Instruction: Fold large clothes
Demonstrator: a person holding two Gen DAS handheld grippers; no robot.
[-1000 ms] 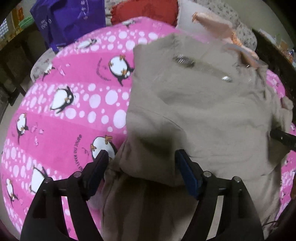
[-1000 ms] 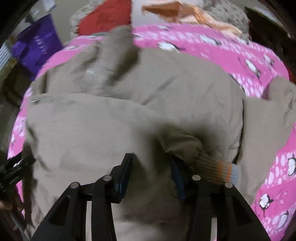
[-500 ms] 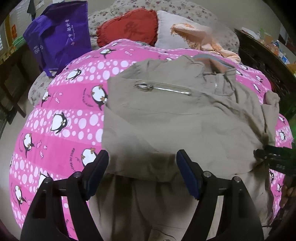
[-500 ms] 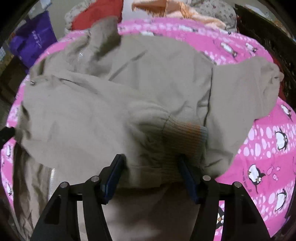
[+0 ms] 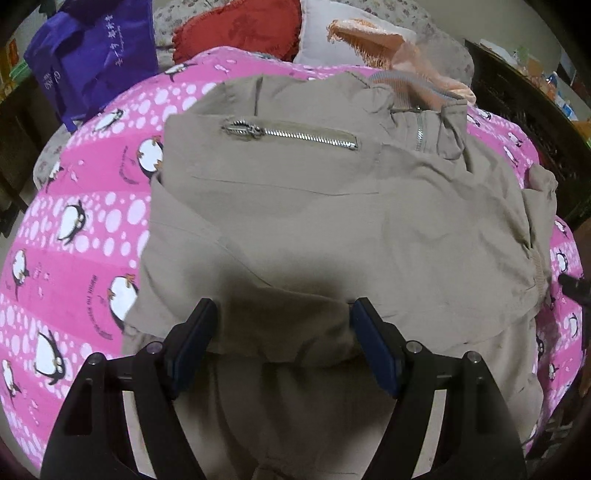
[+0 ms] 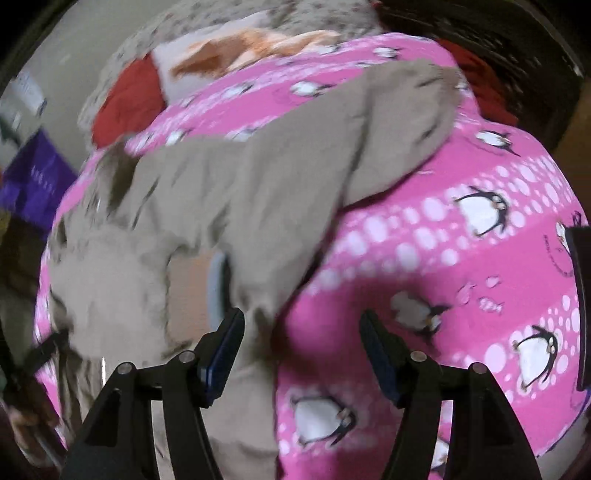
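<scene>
Left wrist view: left claw (image 5: 282, 330) low at 6 o'clock, pointing toward 12, fingers spread wide with nothing pinched; a folded edge of the khaki jacket (image 5: 332, 206) lies in the gap between them, contact with the blue pads (image 5: 192, 339) can't be told. Jacket spread over the pink penguin blanket (image 5: 85, 221) on the bed, chest zipper (image 5: 291, 134) at 12 o'clock, ribbed collar (image 5: 406, 83) at 1 o'clock. Purple bag (image 5: 92, 55) at 11, red cushion (image 5: 240, 31) and peach cloth (image 5: 373, 40) behind at 12. A dark tip of the right claw (image 5: 574, 286) pokes in at 3 o'clock, mostly cut off by the frame edge. Jacket's lower part hidden under the claw body. Right wrist view: heavily motion-blurred. Right claw (image 6: 301, 341) at 6 o'clock, fingers spread apart, holding nothing; its left finger sits over the jacket (image 6: 240, 192) edge, its right finger over bare blanket (image 6: 461, 258). Jacket runs from 9 o'clock up to 1 o'clock, one sleeve (image 6: 406, 122) stretched toward 1. Ribbed cuff (image 6: 201, 280) just beyond the left finger, detail smeared. Dark shape at 8 o'clock, too blurred to identify. Cushion (image 6: 129, 99) and bag (image 6: 33, 181) at 10–11, blurry.
</scene>
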